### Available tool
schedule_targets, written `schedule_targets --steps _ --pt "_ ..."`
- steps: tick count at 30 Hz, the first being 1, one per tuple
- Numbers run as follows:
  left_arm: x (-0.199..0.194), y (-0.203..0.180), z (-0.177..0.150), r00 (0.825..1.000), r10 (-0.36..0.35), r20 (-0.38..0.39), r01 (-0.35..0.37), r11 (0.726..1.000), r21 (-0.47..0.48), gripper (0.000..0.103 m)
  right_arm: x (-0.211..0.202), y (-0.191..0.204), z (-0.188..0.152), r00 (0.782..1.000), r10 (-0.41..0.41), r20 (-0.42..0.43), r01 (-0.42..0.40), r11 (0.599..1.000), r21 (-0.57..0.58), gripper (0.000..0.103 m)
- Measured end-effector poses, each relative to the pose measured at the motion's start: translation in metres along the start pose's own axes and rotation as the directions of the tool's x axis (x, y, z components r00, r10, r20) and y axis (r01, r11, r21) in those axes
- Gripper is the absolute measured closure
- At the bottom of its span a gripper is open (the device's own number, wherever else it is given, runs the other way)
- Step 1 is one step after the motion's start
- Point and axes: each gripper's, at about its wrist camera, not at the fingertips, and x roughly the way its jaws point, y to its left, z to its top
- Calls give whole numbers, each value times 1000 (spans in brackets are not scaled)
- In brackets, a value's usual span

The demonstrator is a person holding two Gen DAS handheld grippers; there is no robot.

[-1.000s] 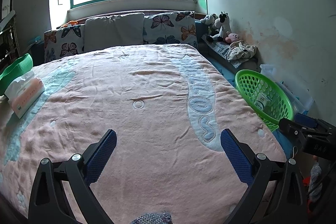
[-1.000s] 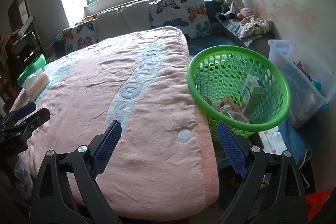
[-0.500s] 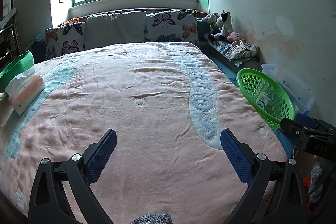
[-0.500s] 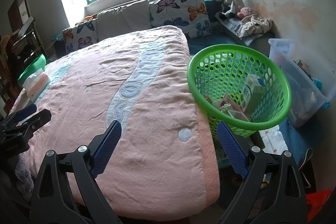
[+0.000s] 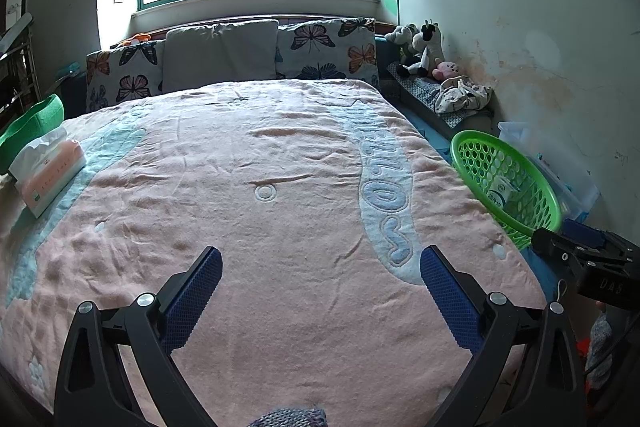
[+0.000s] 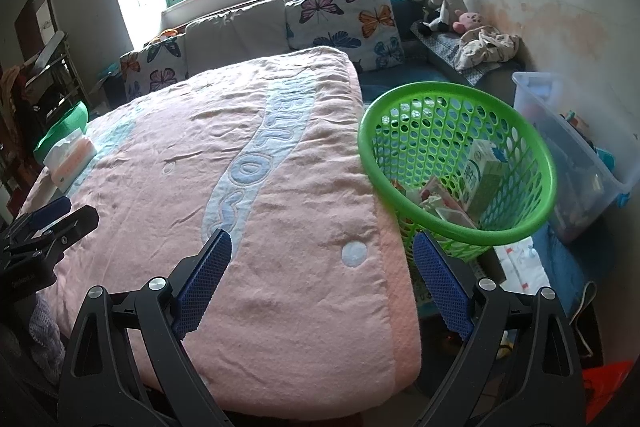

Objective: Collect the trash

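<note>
A green perforated basket (image 6: 516,231) stands beside the bed's right edge, and its rim (image 5: 460,143) also shows in the left wrist view. Inside it lie a white and green carton (image 6: 478,179) and several wrappers (image 6: 436,199). My right gripper (image 6: 322,247) is open over the near right corner of the pink blanket (image 6: 240,227), with nothing between its blue pads. My left gripper (image 5: 320,259) hangs open over the blanket's near middle, also with nothing in it. Each gripper shows at the edge of the other's view.
A pink tissue pack (image 5: 48,171) lies at the bed's left edge by a green bin (image 5: 36,123). Butterfly pillows (image 5: 324,47) line the headboard. Soft toys (image 5: 420,47) and a cloth sit on a side bench. A clear storage box (image 6: 568,155) stands right of the basket.
</note>
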Motion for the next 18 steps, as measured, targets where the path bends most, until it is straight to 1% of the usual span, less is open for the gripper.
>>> schedule_targets --steps 18 --pt "-1 0 -2 1000 7 -4 -7 1000 -17 7 -1 1 1 1000 6 -3 -6 1000 -2 11"
